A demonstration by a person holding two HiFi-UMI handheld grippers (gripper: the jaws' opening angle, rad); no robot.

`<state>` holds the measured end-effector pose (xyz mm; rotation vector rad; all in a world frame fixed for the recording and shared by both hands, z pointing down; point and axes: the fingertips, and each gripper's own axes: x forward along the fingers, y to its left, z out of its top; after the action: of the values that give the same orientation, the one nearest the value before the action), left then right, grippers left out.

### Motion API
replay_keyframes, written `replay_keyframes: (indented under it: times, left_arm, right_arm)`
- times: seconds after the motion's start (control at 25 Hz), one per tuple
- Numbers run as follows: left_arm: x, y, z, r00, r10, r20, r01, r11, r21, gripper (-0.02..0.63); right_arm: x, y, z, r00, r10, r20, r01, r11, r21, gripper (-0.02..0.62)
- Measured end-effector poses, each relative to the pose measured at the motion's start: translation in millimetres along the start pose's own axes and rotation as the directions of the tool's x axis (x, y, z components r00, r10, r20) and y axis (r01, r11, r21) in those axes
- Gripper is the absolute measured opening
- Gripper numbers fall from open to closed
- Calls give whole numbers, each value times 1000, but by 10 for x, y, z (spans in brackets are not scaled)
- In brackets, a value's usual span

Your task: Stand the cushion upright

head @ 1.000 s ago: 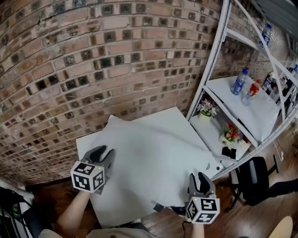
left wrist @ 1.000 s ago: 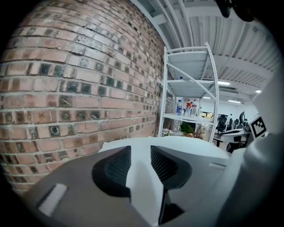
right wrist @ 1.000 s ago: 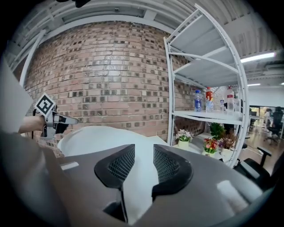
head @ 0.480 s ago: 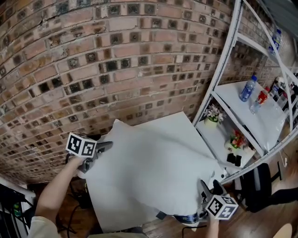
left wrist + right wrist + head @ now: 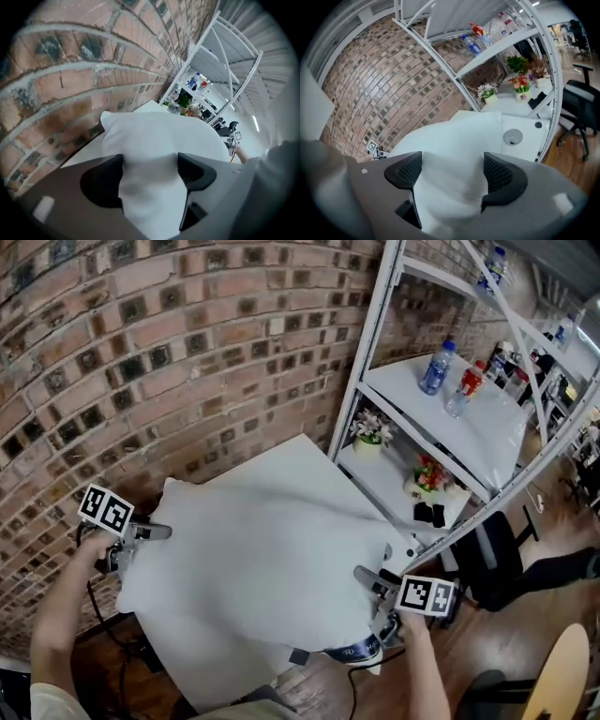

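The white cushion lay broad side up across the white surface, covering most of it, with its far edge toward the brick wall. The left gripper sat at the cushion's left corner, beside the wall. In the left gripper view its jaws were opening and stood wide apart, with a bunched fold of the cushion's fabric filling the gap between them. The right gripper sat at the cushion's opposite, near-right corner, by the surface's edge. Its jaws were likewise opening and spread wide (a soft bulge of the same white fabric lay between them). To the right of the surface stood a white metal shelf rack, holding a small pot of flowers and some plastic bottles
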<state>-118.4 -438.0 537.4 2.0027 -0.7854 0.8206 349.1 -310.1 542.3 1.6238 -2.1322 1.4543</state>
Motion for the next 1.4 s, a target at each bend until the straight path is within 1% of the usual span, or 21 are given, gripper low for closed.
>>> replay_keyframes:
  times: [0.04, 0.12, 0.16, 0.24, 0.28, 0.32, 0.4, 0.48, 0.56, 0.64, 0.72, 0.8, 0.96, 1.04, 1.12, 1.24, 1.4]
  left_arm:
    - [50, -41, -38, 999, -20, -37, 19, 1000, -17, 353]
    - [123, -106, -95, 995, -42, -94, 40, 999, -30, 320]
    - [140, -127, -107, 993, -43, -107, 40, 999, -31, 301]
    - [161, -169, -125, 993, -30, -112, 27, 999, -31, 243]
    - [166, -197, -147, 994, -18, -111, 16, 1000, -20, 209]
    - [165, -227, -178, 994, -1, -111, 2, 1000, 3, 177]
    - [133, -284, -230, 994, 40, -107, -33, 997, 65, 135]
    - [58, -344, -237, 994, 78, -77, -68, 991, 115, 111]
    - [-37, -402, -246, 993, 116, -19, -112, 983, 144, 89]
    - [-127, -440, -279, 986, 164, 40, -169, 972, 166, 80]
    - [-200, -465, -333, 974, 207, 87, -220, 958, 182, 67]
    - [-280, -476, -389, 963, 232, 139, -253, 953, 168, 54]
    - [-444, -426, -473, 935, 257, 244, -286, 954, 92, 44]
    - [-571, -390, -502, 908, 282, 309, -309, 950, 42, 41]
    - [-756, -382, -515, 865, 318, 388, -345, 939, -2, 40]
    - [-1049, -419, -479, 780, 362, 510, -387, 920, -60, 38]
    - [-1304, -389, -415, 664, 431, 611, -452, 882, -131, 37]
  right_arm:
    - [20, -9, -36, 1000, 16, -12, -16, 1000, 16, 392]
    - [65, -27, -116, 999, 29, -31, -29, 999, 27, 366]
    - [80, -27, -140, 999, 17, -42, -17, 1000, 16, 352]
    - [110, -8, -162, 998, -12, -61, 10, 1000, -26, 320]
    - [140, 12, -180, 998, -7, -66, 4, 999, -43, 299]
    - [170, 40, -203, 998, 8, -67, -12, 998, -57, 262]
    - [179, 107, -217, 998, 19, -63, -26, 994, -106, 196]
    - [148, 156, -185, 999, 3, -46, -11, 987, -163, 147]
    - [117, 189, -130, 1000, -2, -18, -1, 981, -195, 115]
    - [59, 278, 13, 1000, -4, 18, 8, 972, -237, 92]
    - [9, 394, 166, 999, -12, 39, 23, 954, -298, 80]
    - [9, 509, 281, 999, -22, 49, 38, 932, -361, 71]
    - [99, 733, 460, 998, -12, 68, 42, 890, -454, 67]
    - [187, 853, 523, 997, -2, 74, 38, 870, -491, 67]
    - [297, 981, 587, 996, 19, 84, 28, 849, -527, 64]
    - [440, 1190, 773, 990, 61, 130, 26, 812, -584, 64]
    - [691, 1458, 1059, 968, 98, 231, 80, 754, -652, 64]
